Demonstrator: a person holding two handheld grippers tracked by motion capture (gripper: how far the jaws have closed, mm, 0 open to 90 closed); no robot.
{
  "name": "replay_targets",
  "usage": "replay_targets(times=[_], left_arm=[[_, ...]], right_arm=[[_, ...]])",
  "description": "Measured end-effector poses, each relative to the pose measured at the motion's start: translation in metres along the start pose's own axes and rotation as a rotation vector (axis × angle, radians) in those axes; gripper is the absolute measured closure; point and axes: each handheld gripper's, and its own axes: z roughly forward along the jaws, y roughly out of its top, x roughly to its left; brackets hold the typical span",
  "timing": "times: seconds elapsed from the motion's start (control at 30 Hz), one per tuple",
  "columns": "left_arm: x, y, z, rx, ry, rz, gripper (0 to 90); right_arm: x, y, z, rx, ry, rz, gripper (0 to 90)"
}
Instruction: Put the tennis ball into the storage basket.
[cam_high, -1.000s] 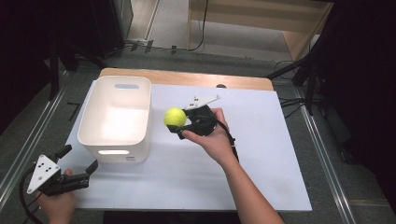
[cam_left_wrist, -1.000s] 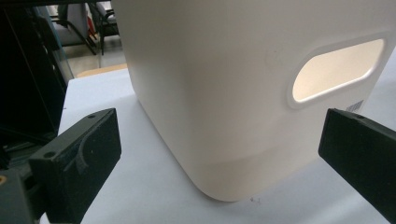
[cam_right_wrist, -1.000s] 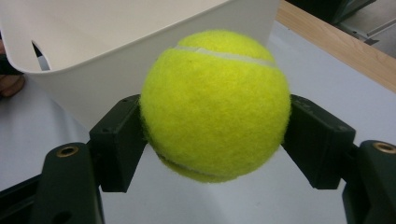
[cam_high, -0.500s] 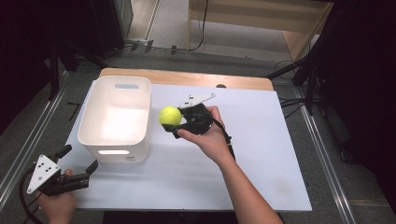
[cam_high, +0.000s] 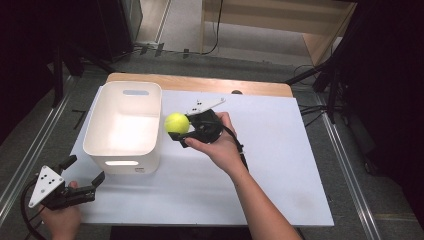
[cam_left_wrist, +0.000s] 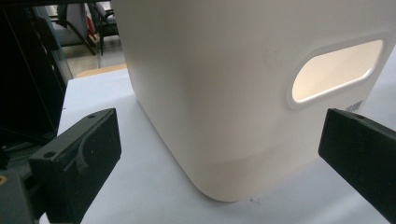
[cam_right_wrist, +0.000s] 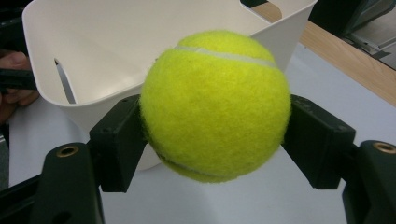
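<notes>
A yellow tennis ball hangs just above the table beside the right rim of a white plastic bin. My right gripper is shut on it, and the person's hand comes in from the lower right. In the right gripper view the ball sits squeezed between both black pads, with the bin's bare inside behind it. My left gripper rests open at the table's near left corner. It points at the bin's near wall, whose handle slot glows.
The bin stands on a white board with a wooden strip along its far edge. Metal rails run along both sides of the table. Dark floor and cables lie beyond.
My right gripper has carried the ball a little to the left, closer to the bin's right rim. The left gripper has stayed put.
</notes>
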Motion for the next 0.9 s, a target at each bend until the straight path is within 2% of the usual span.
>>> replay_targets(times=[0.9], left_arm=[[0.000,0.000,0.000,-0.002,-0.002,-0.004,0.0]], right_arm=[[0.012,0.019,0.008,-0.016,0.031,-0.030,24.9]])
